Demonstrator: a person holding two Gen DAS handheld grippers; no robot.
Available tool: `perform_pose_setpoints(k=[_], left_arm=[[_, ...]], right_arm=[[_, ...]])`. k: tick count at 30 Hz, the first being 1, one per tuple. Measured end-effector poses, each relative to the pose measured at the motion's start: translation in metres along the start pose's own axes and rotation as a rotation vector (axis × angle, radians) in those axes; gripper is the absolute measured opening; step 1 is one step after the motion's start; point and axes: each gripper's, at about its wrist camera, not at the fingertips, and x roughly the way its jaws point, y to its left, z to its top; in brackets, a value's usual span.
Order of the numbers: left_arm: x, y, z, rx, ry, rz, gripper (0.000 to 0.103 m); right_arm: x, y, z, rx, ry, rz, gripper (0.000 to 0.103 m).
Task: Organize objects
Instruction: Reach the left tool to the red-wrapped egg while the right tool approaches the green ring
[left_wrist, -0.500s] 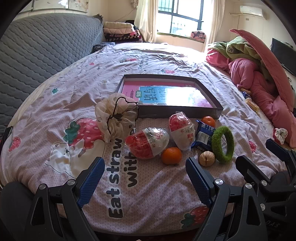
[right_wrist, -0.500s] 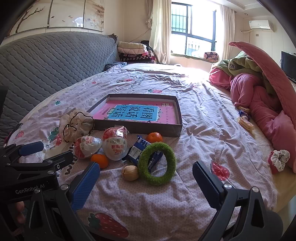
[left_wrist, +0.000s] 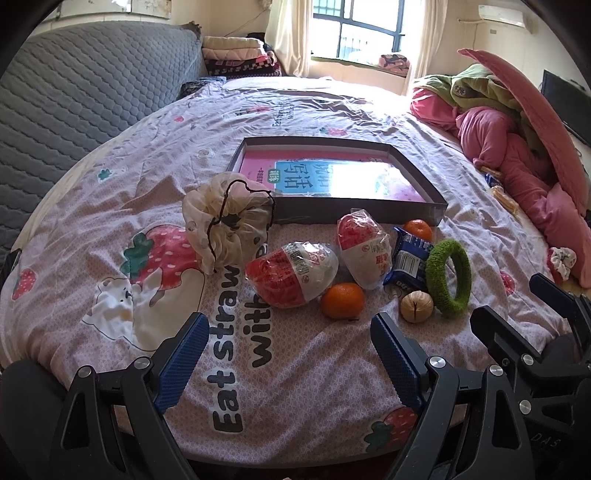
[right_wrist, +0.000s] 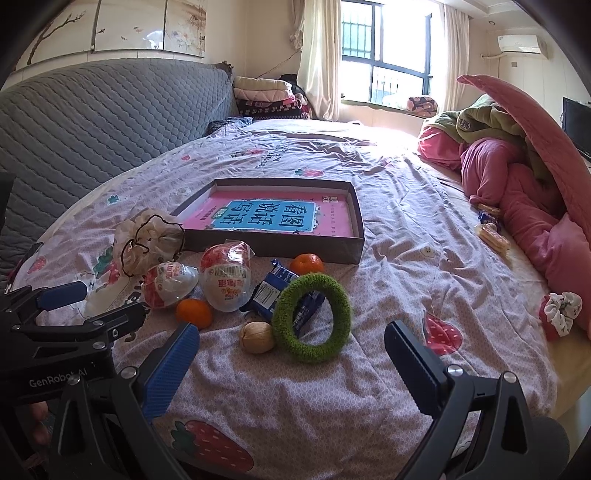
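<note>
Right wrist: two oranges (right_wrist: 194, 313), two snack eggs (right_wrist: 226, 280), one green ring (right_wrist: 312, 317); both jaws wide, empty.

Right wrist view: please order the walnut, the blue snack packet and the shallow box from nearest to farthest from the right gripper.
1. Walnut: nearest to the right gripper, just ahead, left of the green ring.
2. Blue snack packet: behind the ring, partly hidden.
3. Shallow box: farthest, mid-bed.
</note>
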Motion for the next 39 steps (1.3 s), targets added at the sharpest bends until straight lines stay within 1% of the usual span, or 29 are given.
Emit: perform_pose_setpoints(k=[3,10,13,16,20,22,26,31,39], left_arm=[[0.005,0.002,-0.001,-0.005,0.016,-0.009,0.090],[0.026,0.014,-0.003,-0.040,0.087,-0.020,0.090],[0.033,0.017,-0.001,-0.051,0.093,-0.013,0.090],[0.039,0.016,0.004,-0.037,0.092,-0.002,0.090],[0.055,0.019,0.011,-0.009,0.125,-0.043,0.090],[0.063,0.021,0.013,0.003,0.139,-0.051,0.090],[0.070,0.027,0.013,-0.010,0.134,-0.055,0.089],[0.071,0.028,0.017,0.017,0.105,-0.058,0.089],[0.079,0.029,0.022,0.010,0.115,-0.087,0.089]], right_arm=[[0.004,-0.002,-0.002,0.006,0.013,0.001,0.101],[0.017,-0.009,-0.007,0.024,0.052,0.011,0.101],[0.022,-0.014,-0.008,0.037,0.063,0.022,0.101],[0.028,-0.017,-0.010,0.046,0.072,0.038,0.101],[0.035,-0.019,-0.010,0.045,0.087,0.052,0.101],[0.038,-0.020,-0.010,0.046,0.094,0.055,0.101],[0.041,-0.020,-0.010,0.044,0.098,0.052,0.101],[0.047,-0.020,-0.009,0.037,0.106,0.052,0.101],[0.054,-0.027,-0.008,0.058,0.120,0.047,0.101]])
